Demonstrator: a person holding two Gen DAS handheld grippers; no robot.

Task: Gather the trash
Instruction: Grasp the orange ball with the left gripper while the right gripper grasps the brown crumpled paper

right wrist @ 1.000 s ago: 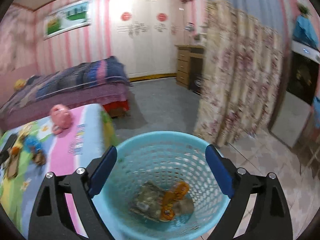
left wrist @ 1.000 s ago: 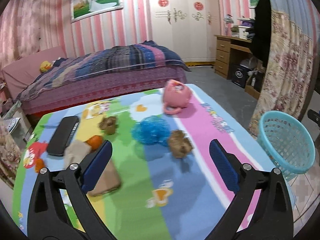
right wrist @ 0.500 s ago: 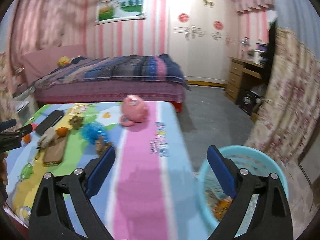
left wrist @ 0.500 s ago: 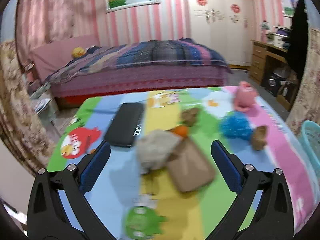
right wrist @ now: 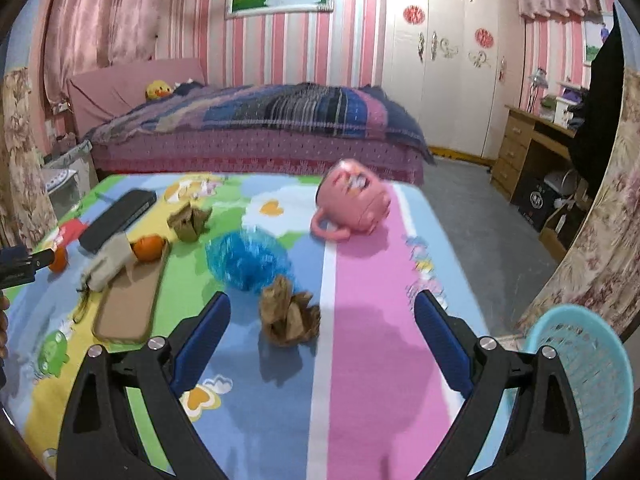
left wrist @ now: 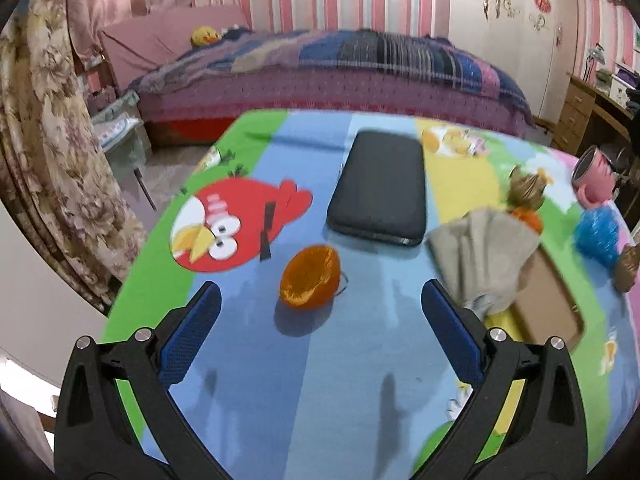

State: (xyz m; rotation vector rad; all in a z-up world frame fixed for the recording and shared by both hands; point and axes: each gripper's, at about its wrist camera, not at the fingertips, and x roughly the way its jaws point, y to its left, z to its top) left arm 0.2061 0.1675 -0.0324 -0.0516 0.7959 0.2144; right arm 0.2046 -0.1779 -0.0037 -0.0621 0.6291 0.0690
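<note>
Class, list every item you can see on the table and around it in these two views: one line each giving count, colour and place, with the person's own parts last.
Orange wrappers: 2, orange, table's left side
Black case: 1, black, far left
Grey cloth: 1, grey, overlapping the tray
Brown tray: 1, brown, left of centre
Brown paper wads: 2, brown, mid-table
Blue wrapper: 1, blue, centre
Pink mug: 1, pink, tipped over, far side
Basket: 1, turquoise, floor, right of table
Table: 1, multicoloured cartoon cover
Bed: 1, purple, behind
Left gripper: open, over an orange wrapper
Right gripper: open, near a paper wad

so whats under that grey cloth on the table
The grey cloth lies partly over a brown tray, covering its far left corner. An orange piece peeks out behind it. Anything else beneath the cloth is hidden.
</note>
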